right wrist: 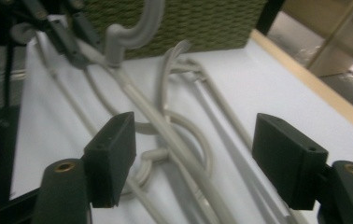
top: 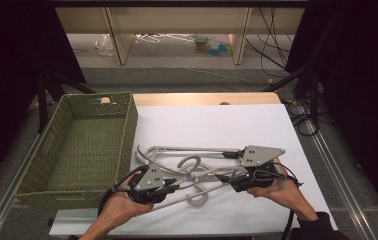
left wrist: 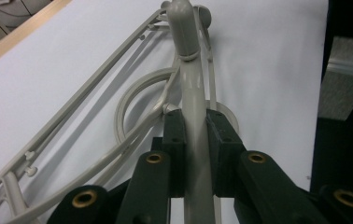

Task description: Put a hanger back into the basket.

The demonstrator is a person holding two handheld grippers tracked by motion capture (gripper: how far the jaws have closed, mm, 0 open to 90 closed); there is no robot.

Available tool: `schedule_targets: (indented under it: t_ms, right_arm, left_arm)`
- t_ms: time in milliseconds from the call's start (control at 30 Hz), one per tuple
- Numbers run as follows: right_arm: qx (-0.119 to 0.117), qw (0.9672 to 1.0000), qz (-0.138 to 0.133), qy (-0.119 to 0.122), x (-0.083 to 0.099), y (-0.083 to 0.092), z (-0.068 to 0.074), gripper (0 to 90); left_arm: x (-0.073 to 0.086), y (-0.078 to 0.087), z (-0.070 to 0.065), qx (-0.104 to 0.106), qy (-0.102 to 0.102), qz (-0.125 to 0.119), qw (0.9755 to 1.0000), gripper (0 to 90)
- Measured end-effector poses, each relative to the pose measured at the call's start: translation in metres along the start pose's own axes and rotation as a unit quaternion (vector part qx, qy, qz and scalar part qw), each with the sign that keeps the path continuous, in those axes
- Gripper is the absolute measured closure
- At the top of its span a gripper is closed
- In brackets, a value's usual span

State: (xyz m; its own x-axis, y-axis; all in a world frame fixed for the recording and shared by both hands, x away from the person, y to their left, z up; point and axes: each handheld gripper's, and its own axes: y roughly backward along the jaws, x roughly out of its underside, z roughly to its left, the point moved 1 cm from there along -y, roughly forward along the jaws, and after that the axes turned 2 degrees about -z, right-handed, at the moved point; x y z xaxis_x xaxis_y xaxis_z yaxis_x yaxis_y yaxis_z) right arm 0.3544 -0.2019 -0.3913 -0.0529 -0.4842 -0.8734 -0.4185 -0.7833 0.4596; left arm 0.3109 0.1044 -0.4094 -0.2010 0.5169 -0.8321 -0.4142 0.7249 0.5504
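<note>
Now left gripper (left wrist: 195, 140) clenched on hanger (left wrist: 191, 88) bar, long axis running straight ahead between pads; right gripper (right wrist: 193, 158) released, same bar passing between them, basket (top: 84, 145) beyond

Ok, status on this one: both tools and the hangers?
Left tool shut on a grey hanger. Right tool open, hangers between the jaws, untouched. Hangers tangled on the white table. Green basket alongside, empty.

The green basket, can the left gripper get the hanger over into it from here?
Probably yes. The left gripper is clamped on a grey hanger, and the green basket sits open-topped just beside it, though other hangers look tangled with it.
</note>
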Motion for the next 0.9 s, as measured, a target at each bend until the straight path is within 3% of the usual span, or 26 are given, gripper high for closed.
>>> schedule_targets:
  t_ms: [33,67,100,167,300,500,667,767,833,900]
  right_arm:
    - [0.019,0.9998,-0.007,-0.006,-0.001,0.002,-0.001,28.4]
    - [0.019,0.9998,-0.007,-0.006,-0.001,0.002,-0.001,28.4]
    - [0.028,0.9994,-0.016,-0.013,-0.002,0.006,0.000,28.2]
    - [0.034,0.9989,-0.027,-0.017,-0.003,0.010,0.002,27.3]
    - [0.034,0.9981,-0.049,-0.019,-0.006,0.019,0.008,27.3]
    - [0.029,0.9979,-0.057,-0.015,-0.005,0.024,0.016,27.1]
    - [0.024,0.9980,-0.054,-0.023,0.001,0.025,0.022,26.0]
    - [0.017,0.9979,-0.057,-0.025,0.004,0.027,0.024,26.0]
    - [0.012,0.9981,-0.056,-0.024,0.007,0.027,0.023,25.9]
    - [0.011,0.9981,-0.054,-0.029,0.009,0.025,0.025,25.8]
  left_arm:
    - [0.000,0.002,0.002,0.006,0.019,-0.001,0.9998,79.0]
    - [0.000,0.002,0.002,0.006,0.019,-0.001,0.9998,79.0]
    - [-0.001,0.004,0.002,0.008,0.036,-0.003,0.9993,79.1]
    - [-0.001,0.006,0.002,0.006,0.037,-0.003,0.9993,79.0]
    - [-0.003,0.015,0.004,0.011,0.072,-0.010,0.9973,79.1]
    - [-0.009,0.028,0.006,-0.001,0.086,-0.023,0.9961,79.1]
    - [-0.014,0.049,0.011,-0.007,0.122,-0.046,0.9915,79.0]
    - [-0.018,0.066,0.016,-0.017,0.128,-0.062,0.9897,79.0]
    - [-0.019,0.077,0.021,-0.022,0.143,-0.073,0.9867,79.0]
    - [-0.020,0.089,0.025,-0.026,0.149,-0.077,0.9854,79.0]
